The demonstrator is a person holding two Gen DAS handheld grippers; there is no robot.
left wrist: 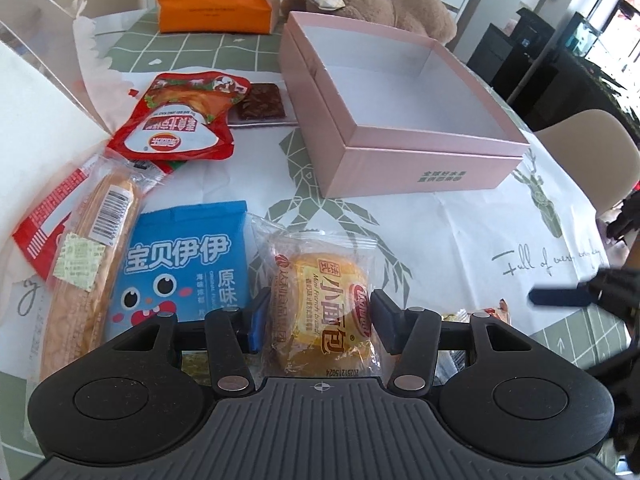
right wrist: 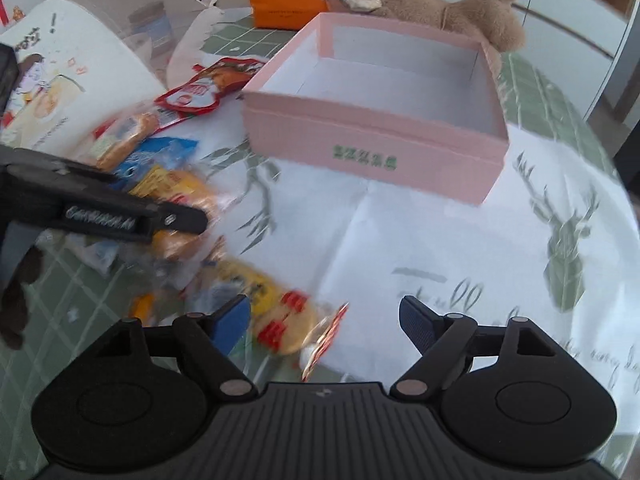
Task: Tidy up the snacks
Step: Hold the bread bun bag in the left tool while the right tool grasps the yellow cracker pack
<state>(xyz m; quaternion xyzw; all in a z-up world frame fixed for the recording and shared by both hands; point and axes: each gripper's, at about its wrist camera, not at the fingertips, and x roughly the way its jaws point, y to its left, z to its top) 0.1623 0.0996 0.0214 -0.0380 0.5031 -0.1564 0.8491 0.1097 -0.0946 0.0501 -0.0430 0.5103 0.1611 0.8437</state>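
Left gripper (left wrist: 318, 318) straddles a clear-wrapped mini bread packet (left wrist: 320, 312), its pads at the wrapper's two sides, though actual contact cannot be confirmed. Right gripper (right wrist: 324, 322) hangs spread wide with nothing between its pads, above a blurred yellow snack pack (right wrist: 276, 316).

Everything rests on a worktop (left wrist: 460, 232) covered by a white cloth printed with green geometric deer and a green grid border. An open pink box (left wrist: 400, 136) sits at the centre, with an orange pouch (left wrist: 212, 8) and a brown plush toy (left wrist: 384, 4) beyond it, pale chairs around, and dark furniture near bright windows.

Only the left wrist view shows the blue snack bag (left wrist: 180, 264), long bread stick (left wrist: 92, 248), red pouch (left wrist: 180, 120) and dark brown square snack (left wrist: 262, 102) sharply. Only the right wrist view shows an illustrated white board (right wrist: 72, 76) standing at the worktop's left.
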